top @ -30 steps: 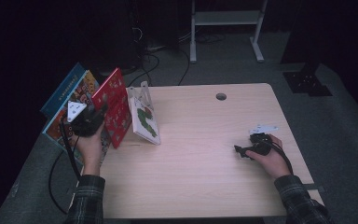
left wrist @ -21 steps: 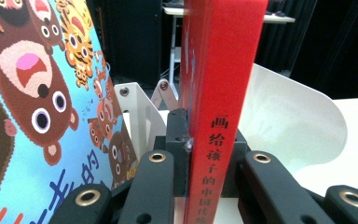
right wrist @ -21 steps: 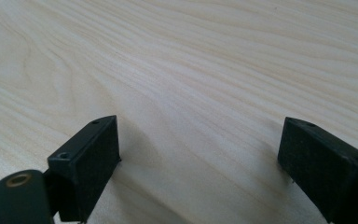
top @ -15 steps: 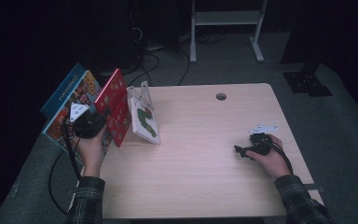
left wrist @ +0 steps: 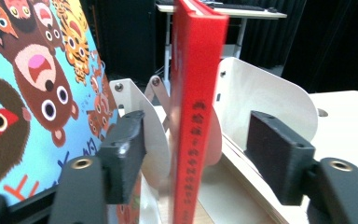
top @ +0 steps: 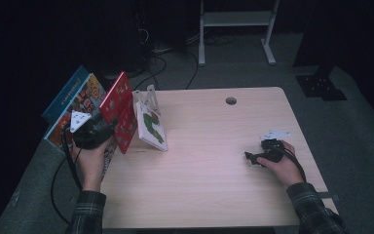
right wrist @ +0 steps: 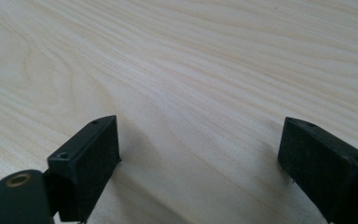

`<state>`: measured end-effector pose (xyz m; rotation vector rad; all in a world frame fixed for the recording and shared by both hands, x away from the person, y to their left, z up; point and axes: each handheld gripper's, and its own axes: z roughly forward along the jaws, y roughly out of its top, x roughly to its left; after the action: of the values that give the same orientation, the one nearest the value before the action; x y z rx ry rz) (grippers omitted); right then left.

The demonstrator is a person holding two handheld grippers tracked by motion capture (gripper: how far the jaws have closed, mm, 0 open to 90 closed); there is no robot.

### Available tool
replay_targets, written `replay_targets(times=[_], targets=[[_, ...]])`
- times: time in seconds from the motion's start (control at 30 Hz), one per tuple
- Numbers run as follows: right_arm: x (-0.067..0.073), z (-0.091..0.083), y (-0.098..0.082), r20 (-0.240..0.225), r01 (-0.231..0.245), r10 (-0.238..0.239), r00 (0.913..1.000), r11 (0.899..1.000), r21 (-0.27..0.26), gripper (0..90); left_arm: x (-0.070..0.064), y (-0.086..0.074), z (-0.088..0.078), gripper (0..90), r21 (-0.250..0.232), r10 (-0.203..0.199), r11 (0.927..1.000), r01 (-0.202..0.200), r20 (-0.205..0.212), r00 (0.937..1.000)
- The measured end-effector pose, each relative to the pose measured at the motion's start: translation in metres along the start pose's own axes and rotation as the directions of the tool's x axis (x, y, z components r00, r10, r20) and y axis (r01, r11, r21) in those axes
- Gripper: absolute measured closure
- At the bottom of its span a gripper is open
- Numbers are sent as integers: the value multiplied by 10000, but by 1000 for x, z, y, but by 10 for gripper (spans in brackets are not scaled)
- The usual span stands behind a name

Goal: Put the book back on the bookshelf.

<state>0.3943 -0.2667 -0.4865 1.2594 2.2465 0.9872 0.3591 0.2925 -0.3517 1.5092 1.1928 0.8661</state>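
Observation:
A red book (top: 119,109) stands on edge in a white divider rack (top: 148,95) at the table's left end. In the left gripper view its red spine (left wrist: 193,70) rises between the two black pads (left wrist: 121,154) with a gap on each side. My left gripper (top: 108,127) has just been opening and stands open around the book without pressing it. A blue book with cartoon animals (left wrist: 37,84) leans to its left. My right gripper (top: 251,158) rests low over the bare tabletop (right wrist: 191,56) at the right, open, with nothing between its fingers (right wrist: 88,163).
A book with a green caterpillar cover (top: 151,124) leans against the rack's right side. The rack's white curved dividers (left wrist: 261,88) stand just behind the red book. A cable hole (top: 231,101) lies near the table's far edge. A white stand (top: 236,19) is on the floor beyond.
The left gripper's jaws have come apart from the red book, which stays upright in the rack. The right hand has kept still.

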Motion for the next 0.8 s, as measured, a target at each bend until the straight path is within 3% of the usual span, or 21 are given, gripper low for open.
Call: replay_targets(times=[0.4,0.6,0.8], targets=[[-1,1,0,-41,39,-39,10000,10000,14,107,-9,-6,-18,119,127,-67,9999,62,365,9993],[-1,1,1,-34,27,-27,10000,10000,21,106,-17,-10,-30,31,527,51,9986,-83,621,9981],[-1,1,1,-25,26,-26,10000,10000,19,106,-25,-19,-44,12,603,154,9980,-197,705,9974]])
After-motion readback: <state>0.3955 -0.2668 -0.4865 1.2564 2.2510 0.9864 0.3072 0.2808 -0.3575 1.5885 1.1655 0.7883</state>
